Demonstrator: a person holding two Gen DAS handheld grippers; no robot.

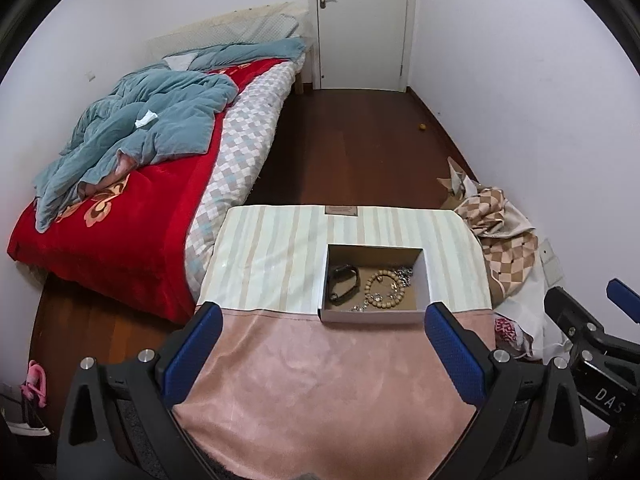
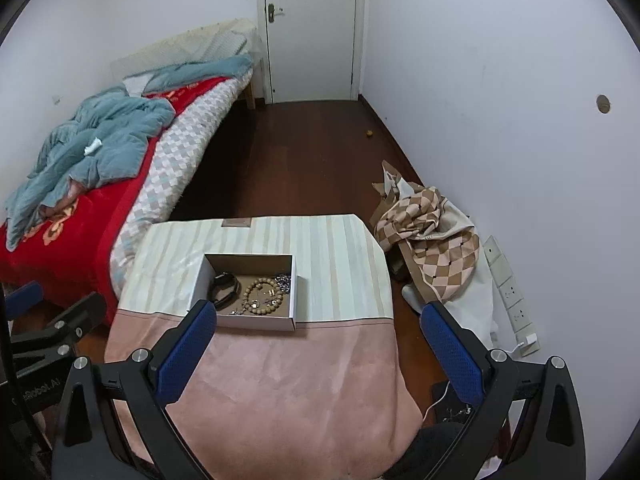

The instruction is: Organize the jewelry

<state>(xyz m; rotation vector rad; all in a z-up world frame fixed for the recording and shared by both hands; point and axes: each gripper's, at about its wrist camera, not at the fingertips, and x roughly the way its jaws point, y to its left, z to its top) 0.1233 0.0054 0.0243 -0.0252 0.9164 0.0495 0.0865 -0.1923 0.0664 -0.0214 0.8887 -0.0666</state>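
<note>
Jewelry box point(image 1: 375, 312) on the surface point(image 1: 280, 380) holds your beaded bracelet point(image 1: 383, 289) and black band point(image 1: 343, 283); both your grippers' fingers point(image 1: 452, 354) point(image 2: 186, 350) are spread wide, empty

The cloth-covered surface point(image 1: 280, 380) spreads ahead of the tongs, carrying an open cardboard box point(image 1: 374, 316) of jewelry beyond their tips.

The surface wears cloth — a matt, suede-like pink fabric point(image 1: 320, 380) near the camera, a smooth striped cotton point(image 1: 276, 248) farther off. The box point(image 1: 374, 315) looks like matt white cardboard with a brown paper lining. Inside lie a bead bracelet point(image 1: 382, 289) of dull wood, a glossy black band point(image 1: 343, 280) and shiny metal chain point(image 1: 404, 274). The tongs' pads point(image 1: 196, 356) are textured blue rubber on matt black plastic. The floor point(image 1: 352, 148) is polished dark wood.
</note>
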